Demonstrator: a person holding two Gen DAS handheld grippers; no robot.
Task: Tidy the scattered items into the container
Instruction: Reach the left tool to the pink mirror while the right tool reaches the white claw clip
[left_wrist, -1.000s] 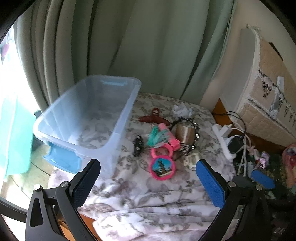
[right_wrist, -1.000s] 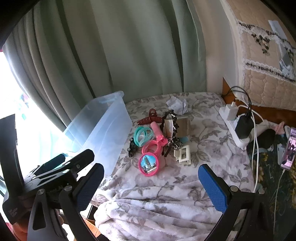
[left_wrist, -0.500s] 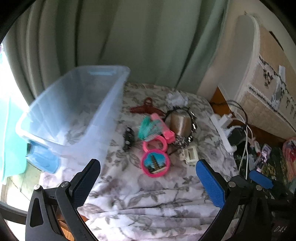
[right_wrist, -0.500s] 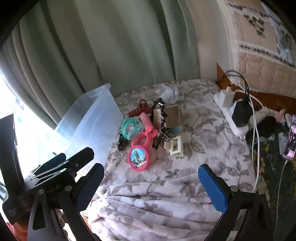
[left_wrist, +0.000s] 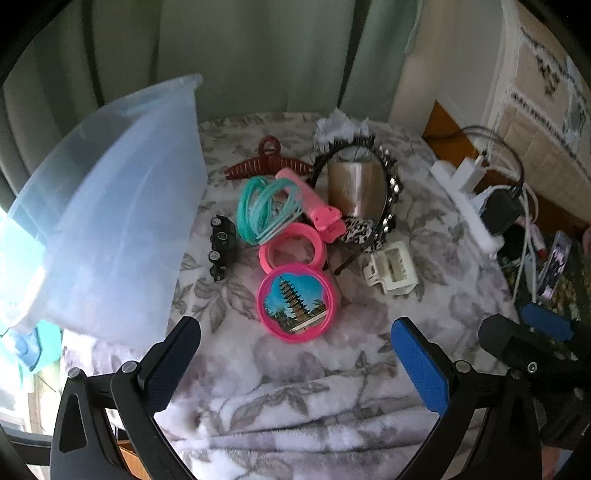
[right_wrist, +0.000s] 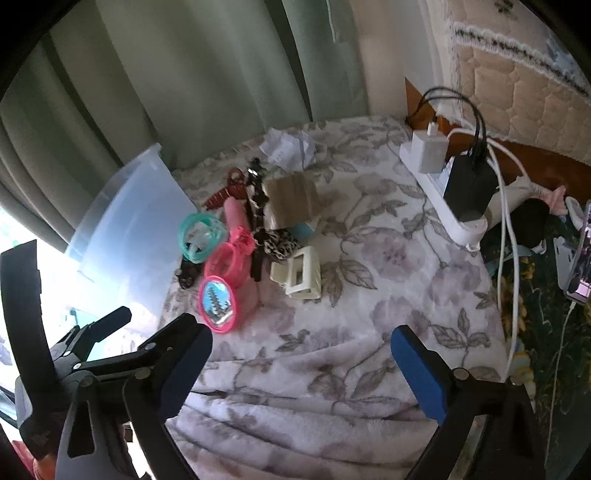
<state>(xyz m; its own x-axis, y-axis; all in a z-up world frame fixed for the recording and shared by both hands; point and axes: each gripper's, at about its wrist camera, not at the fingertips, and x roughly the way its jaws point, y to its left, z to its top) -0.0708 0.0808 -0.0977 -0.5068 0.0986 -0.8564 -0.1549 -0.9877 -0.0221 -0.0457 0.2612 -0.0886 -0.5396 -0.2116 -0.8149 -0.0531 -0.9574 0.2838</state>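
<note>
A clear plastic bin (left_wrist: 107, 236) (right_wrist: 125, 236) stands at the left on a floral blanket. Beside it lies a pile: an open pink compact mirror (left_wrist: 297, 299) (right_wrist: 218, 304) with a pagoda picture, teal hair ties (left_wrist: 264, 210) (right_wrist: 201, 232), a dark red claw clip (left_wrist: 269, 162), a pink clip (left_wrist: 314, 206), a studded black headband (left_wrist: 388, 192), a cream claw clip (left_wrist: 393, 267) (right_wrist: 297, 275), and a small black clip (left_wrist: 221, 247). My left gripper (left_wrist: 295, 365) is open, just short of the mirror. My right gripper (right_wrist: 301, 365) is open and empty, nearer than the cream clip.
A white power strip (right_wrist: 439, 184) with chargers and cables lies at the blanket's right edge. A phone (right_wrist: 580, 258) leans at the far right. Crumpled tissue (right_wrist: 290, 147) sits behind the pile. Green curtains hang behind; folded blanket ridges lie in front.
Both grippers have moved forward and down toward the pile, which now looks larger. The bin has slid to the left of both views. Both stay open.
</note>
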